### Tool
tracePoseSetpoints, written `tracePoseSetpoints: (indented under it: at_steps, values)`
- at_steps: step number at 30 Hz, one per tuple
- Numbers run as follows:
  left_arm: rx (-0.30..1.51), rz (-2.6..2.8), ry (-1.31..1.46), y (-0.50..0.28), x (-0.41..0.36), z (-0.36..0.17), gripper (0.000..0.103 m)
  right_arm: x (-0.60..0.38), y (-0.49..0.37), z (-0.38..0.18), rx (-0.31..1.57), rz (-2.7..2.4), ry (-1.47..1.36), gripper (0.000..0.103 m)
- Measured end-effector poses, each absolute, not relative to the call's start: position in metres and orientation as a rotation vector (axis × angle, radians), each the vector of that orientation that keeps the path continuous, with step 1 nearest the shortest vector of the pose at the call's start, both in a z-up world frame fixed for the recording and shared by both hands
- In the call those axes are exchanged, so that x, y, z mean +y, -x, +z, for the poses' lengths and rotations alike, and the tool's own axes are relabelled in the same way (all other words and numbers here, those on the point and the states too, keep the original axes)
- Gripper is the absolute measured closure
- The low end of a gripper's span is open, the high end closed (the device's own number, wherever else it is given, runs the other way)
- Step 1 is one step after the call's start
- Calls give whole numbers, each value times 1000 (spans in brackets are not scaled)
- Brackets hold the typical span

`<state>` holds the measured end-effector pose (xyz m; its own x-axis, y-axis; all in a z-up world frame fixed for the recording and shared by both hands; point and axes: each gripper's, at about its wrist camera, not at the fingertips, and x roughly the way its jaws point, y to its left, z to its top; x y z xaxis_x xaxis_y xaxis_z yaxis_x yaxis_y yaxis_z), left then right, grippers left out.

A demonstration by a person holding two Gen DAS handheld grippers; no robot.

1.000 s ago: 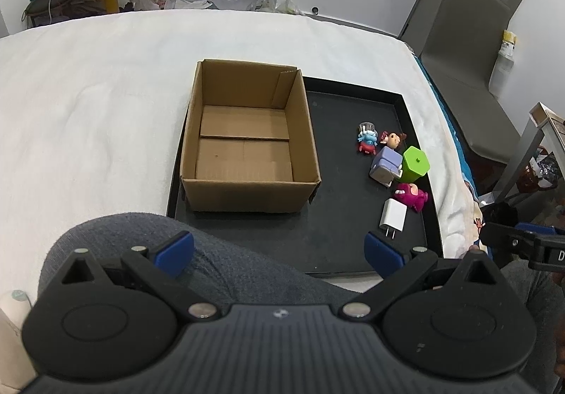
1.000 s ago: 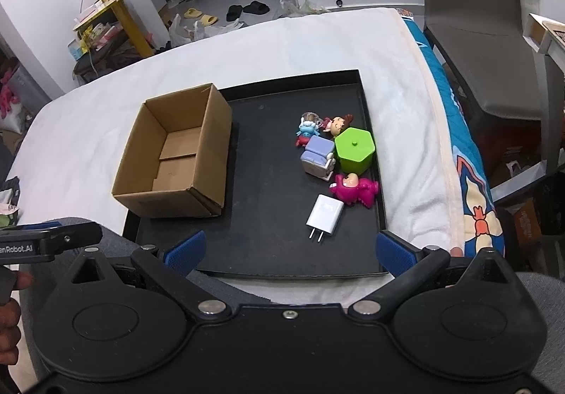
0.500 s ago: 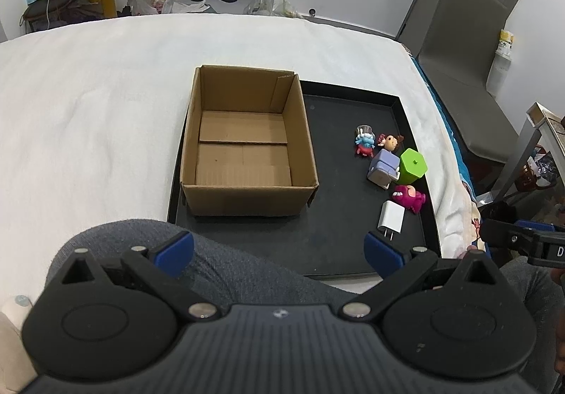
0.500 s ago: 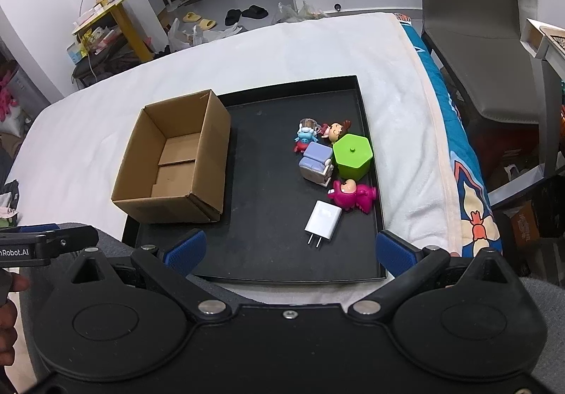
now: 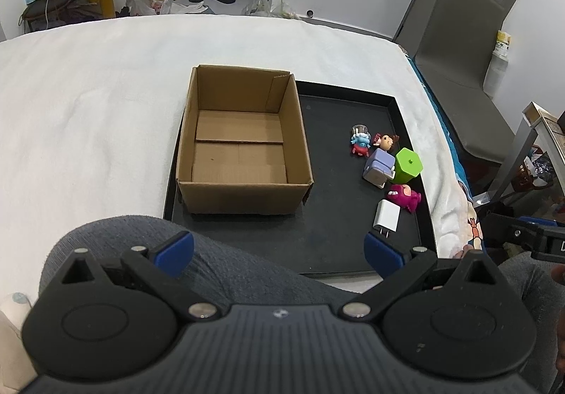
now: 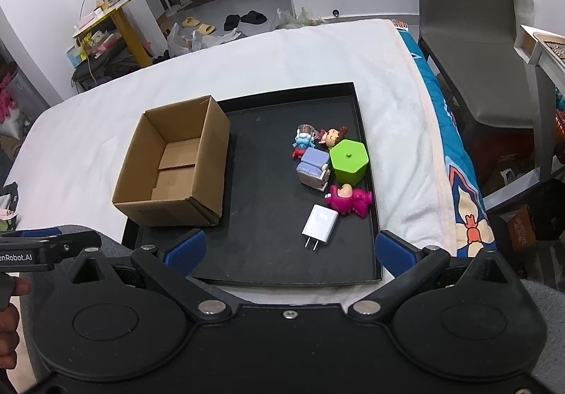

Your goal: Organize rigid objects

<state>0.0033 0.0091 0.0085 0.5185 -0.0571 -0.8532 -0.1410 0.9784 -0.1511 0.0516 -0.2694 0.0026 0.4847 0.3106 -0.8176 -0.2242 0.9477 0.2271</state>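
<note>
On the left of the black tray (image 6: pixel 363 132) we see the empty cardboard box (image 6: pixel 176 164), and on the right 6 small items cluster together: 3 figurines, a lavender block (image 6: pixel 312 168), a green hexagonal container (image 6: pixel 349 161) and a white charger (image 6: pixel 319 222). Our left gripper (image 5: pixel 279 249) and right gripper (image 6: pixel 287 251) both hover near the tray's front edge, fingers spread wide, holding nothing.

Bed (image 5: pixel 88 104), covered with a white blanket (image 6: pixel 317 55). One item lies directly on it: a black tray (image 6: pixel 268 252), shallow-rimmed, flat at the bed's near right part, its right rim close to the bed's right edge. A blue patterned sheet (image 6: pixel 455 161) shows along that edge, right of the tray.
</note>
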Motion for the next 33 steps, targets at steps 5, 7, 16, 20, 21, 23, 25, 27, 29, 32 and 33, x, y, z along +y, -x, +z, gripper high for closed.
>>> tracePoseSetpoints:
  at_steps: [5,7,16,20,21,23,25,27,29,32,33]
  values:
    - [1014,52,190,-5,6,10,1,-271,-52,4,1009,320,-95,0]
    - [1012,48,180,-6,6,10,1,-271,-52,4,1006,322,-97,0]
    - [1023,43,185,-12,10,2,1,-273,-54,1,984,320,-101,0]
    - [1025,47,184,-16,13,-2,1,-273,-56,-2,986,315,-106,0]
    - [1025,51,185,-18,15,-3,1,-272,-57,-3,986,313,-106,0]
    - [1025,61,187,-22,18,-5,1,-272,-58,-5,990,312,-110,0]
    - [1024,73,192,-27,24,-8,1,-272,-62,-9,995,309,-120,0]
    - [1026,86,200,-32,29,-10,1,-272,-64,-13,996,307,-131,0]
    - [1027,93,208,-37,35,-12,1,-272,-67,-17,1004,307,-147,0]
    - [1035,110,223,-45,43,-16,1,-271,-71,-23,1011,306,-160,0]
    - [1035,115,232,-48,47,-17,1,-271,-73,-26,1013,305,-164,0]
